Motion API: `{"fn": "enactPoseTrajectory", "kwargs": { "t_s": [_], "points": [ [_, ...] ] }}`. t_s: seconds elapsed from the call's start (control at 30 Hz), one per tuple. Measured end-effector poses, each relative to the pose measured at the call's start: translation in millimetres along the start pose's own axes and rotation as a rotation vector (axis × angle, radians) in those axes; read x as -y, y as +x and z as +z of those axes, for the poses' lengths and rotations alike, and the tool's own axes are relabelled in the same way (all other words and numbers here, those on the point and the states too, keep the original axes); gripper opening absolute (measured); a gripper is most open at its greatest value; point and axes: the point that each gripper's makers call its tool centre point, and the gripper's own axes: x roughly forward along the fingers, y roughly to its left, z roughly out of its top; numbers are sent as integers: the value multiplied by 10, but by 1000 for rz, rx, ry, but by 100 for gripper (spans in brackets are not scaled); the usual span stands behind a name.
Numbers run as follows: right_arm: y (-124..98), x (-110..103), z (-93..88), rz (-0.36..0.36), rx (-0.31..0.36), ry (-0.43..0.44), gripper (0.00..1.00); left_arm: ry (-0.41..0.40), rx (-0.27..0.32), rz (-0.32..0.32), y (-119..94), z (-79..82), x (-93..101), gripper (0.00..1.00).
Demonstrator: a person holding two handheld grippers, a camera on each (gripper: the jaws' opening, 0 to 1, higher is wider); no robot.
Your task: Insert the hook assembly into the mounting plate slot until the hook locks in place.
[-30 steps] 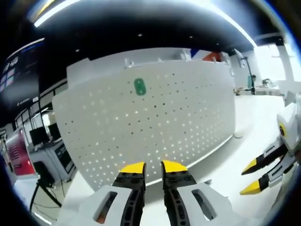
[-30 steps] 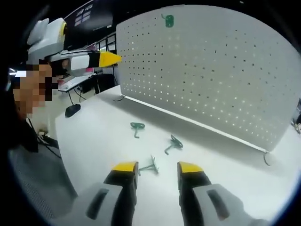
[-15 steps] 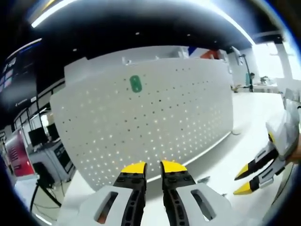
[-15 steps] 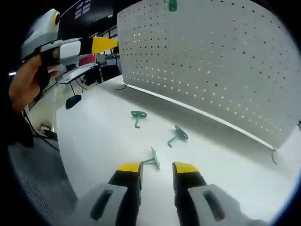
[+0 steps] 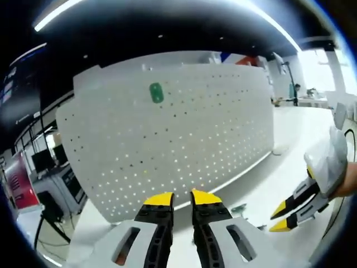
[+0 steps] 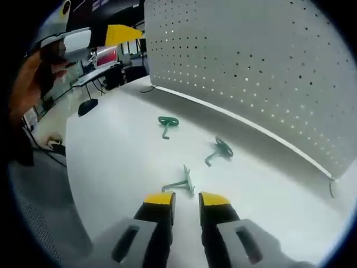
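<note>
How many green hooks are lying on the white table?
3. One hook lies farthest left, one sits nearer the pegboard, and one lies just ahead of the right claw. Others may be hidden.

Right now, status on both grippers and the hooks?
Left gripper nearly shut, empty, facing pegboard. Right gripper narrowly open, empty, just short of nearest hook. Two more hooks loose on table. Nothing blocking.

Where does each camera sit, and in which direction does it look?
Left gripper view: rides on the left tool, faces the upright pegboard with one green hook mounted; the right tool enters from the right.
Right gripper view: rides on the right tool, looks down at the table and three loose hooks; a hand shows.
Shared: pegboard, table.
</note>
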Motion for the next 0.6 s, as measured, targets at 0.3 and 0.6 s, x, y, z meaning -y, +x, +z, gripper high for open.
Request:
{"fn": "enactPoseTrajectory", "kwargs": {
  "t_s": [0.3, 0.6],
  "points": [
    [104, 37, -35, 6, -13, 2, 9, 5, -13, -14, 22, -39, 37, 11],
    [158, 32, -39, 17, -17, -16, 4, 14, -29, -18, 37, -100, 42, 11]
  ]
}}
